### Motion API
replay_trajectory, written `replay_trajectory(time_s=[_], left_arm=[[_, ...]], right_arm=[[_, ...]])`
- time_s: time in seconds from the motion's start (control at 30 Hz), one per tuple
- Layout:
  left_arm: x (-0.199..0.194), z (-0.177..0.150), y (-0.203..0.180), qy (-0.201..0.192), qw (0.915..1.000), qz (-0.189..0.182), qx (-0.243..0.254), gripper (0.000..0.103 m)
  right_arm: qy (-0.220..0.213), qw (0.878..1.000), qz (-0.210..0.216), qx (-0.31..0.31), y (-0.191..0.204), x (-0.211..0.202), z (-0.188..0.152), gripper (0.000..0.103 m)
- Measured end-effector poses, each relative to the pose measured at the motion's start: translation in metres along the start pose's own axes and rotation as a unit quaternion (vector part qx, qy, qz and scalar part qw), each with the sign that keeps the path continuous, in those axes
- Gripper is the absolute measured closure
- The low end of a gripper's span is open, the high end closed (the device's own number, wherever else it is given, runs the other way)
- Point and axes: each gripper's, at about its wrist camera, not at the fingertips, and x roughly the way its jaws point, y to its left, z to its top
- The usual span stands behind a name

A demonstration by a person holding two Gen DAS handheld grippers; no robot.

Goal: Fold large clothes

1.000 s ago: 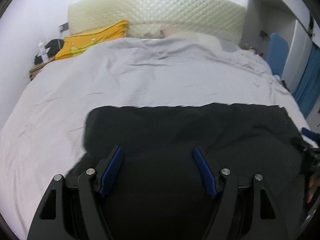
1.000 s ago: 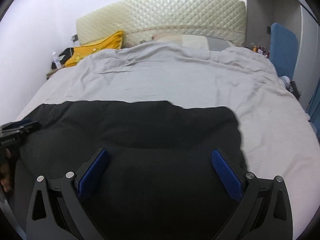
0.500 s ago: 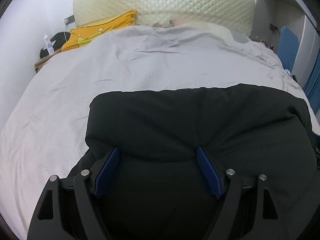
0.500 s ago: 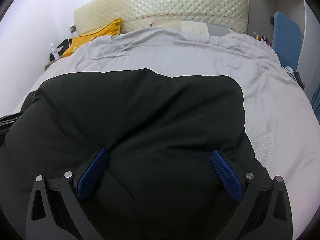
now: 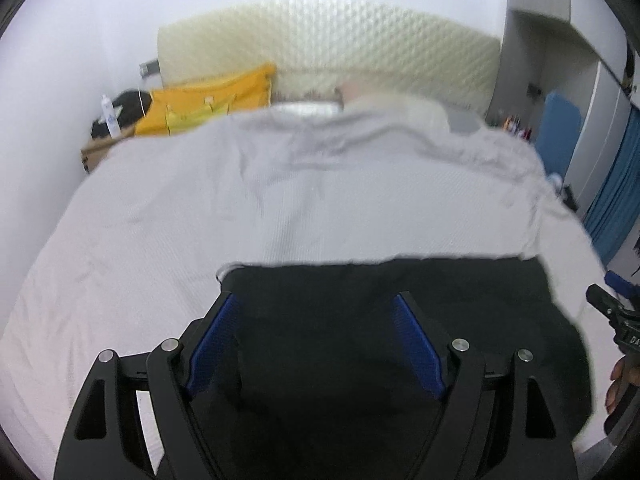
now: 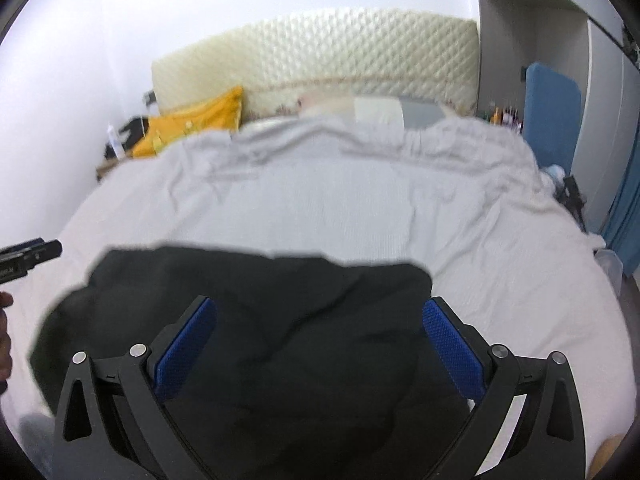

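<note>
Both the left claw (image 5: 316, 340) and right claw (image 6: 320, 344) stand spread wide above the folded black fabric garment (image 5: 340, 364) on the grey-sheeted bed (image 5: 280, 200), pinching nothing.

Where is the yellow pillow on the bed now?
The yellow pillow lies at the far left corner of the bed, against the quilted headboard, in both wrist views; a white bottle stands just left of it.

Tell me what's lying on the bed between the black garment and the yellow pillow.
Only wrinkled grey bedcover separates the black garment from the yellow pillow; both wrist views show it.
</note>
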Motion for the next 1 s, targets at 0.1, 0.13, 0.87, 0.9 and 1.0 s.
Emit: replay_trajectory(time_s=[0.1, 0.13, 0.87, 0.9, 1.0], left_arm=[[-0.052, 0.017, -0.011, -0.031, 0.9995, -0.006, 0.009, 0.023], [-0.071, 0.021, -0.016, -0.044, 0.9989, -0.007, 0.014, 0.023], [-0.311, -0.019, -0.068, -0.185, 0.9805, -0.05, 0.042, 0.023], [-0.316, -0.026, -0.068, -0.185, 0.9807, -0.047, 0.041, 0.023], [-0.324, -0.045, -0.068, -0.177, 0.9823, -0.049, 0.036, 0.023]], right_arm=[[-0.036, 0.999, 0.008, 0.006, 0.007, -0.047, 0.027, 0.0], [-0.05, 0.999, 0.01, 0.005, 0.011, -0.063, 0.034, 0.0], [-0.218, 0.974, 0.036, -0.046, 0.079, -0.29, 0.007, 0.0], [-0.217, 0.975, 0.038, -0.043, 0.08, -0.292, 0.002, 0.0], [-0.209, 0.976, 0.038, -0.038, 0.079, -0.299, -0.013, 0.0]])
